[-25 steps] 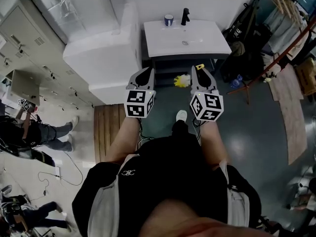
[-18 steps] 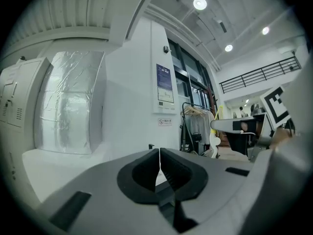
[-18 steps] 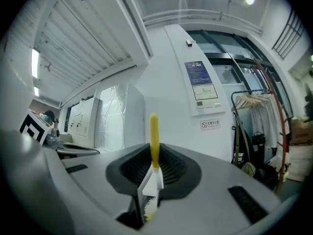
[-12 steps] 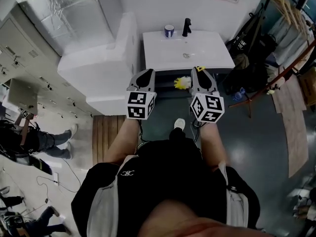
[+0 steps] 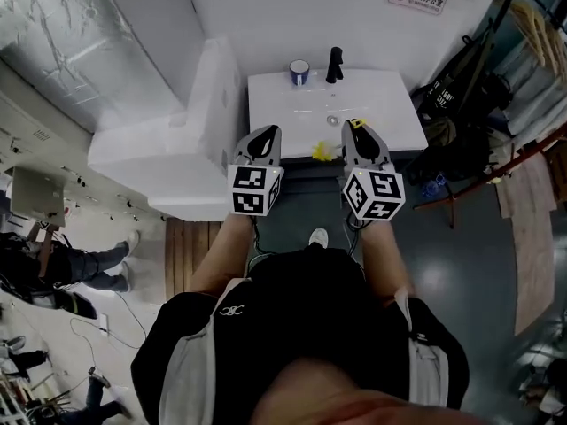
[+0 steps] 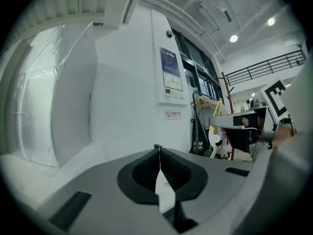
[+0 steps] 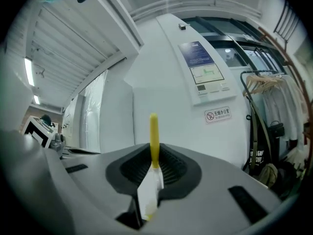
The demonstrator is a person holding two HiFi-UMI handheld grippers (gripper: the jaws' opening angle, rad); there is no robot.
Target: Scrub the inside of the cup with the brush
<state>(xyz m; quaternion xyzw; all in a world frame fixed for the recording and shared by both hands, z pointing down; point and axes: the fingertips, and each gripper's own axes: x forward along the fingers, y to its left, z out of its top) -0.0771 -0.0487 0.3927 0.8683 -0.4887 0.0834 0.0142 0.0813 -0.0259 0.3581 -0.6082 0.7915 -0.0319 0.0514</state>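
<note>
The right gripper (image 7: 154, 153) clamps the brush (image 7: 154, 131) ready to scrub, while the left gripper (image 6: 159, 151), jaws closed on nothing, is free for the far cup (image 5: 299, 71)

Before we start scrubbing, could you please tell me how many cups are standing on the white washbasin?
1: a blue-and-white cup at the back edge of the white washbasin, left of the black tap. Part of its front edge is covered, so another might be hidden.
</note>
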